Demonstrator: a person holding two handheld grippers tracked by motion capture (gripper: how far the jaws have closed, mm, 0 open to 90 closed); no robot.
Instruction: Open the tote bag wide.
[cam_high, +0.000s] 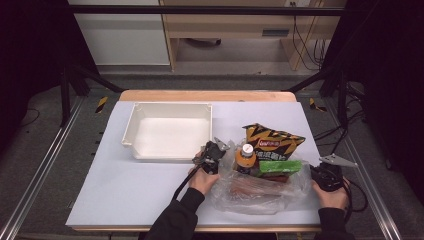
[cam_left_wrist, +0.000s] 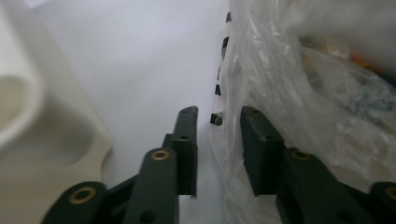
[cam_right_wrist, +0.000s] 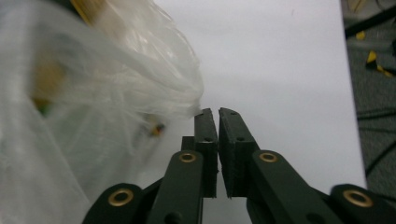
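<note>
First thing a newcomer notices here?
The crumpled clear plastic bag of snacks at the table's near right, with an orange-and-black crisp packet and an orange-labelled bottle poking out. A claw sits at each side of it: left claw parted beside the film, right claw nearly shut. Behind them sits an empty white plastic bin.
</note>
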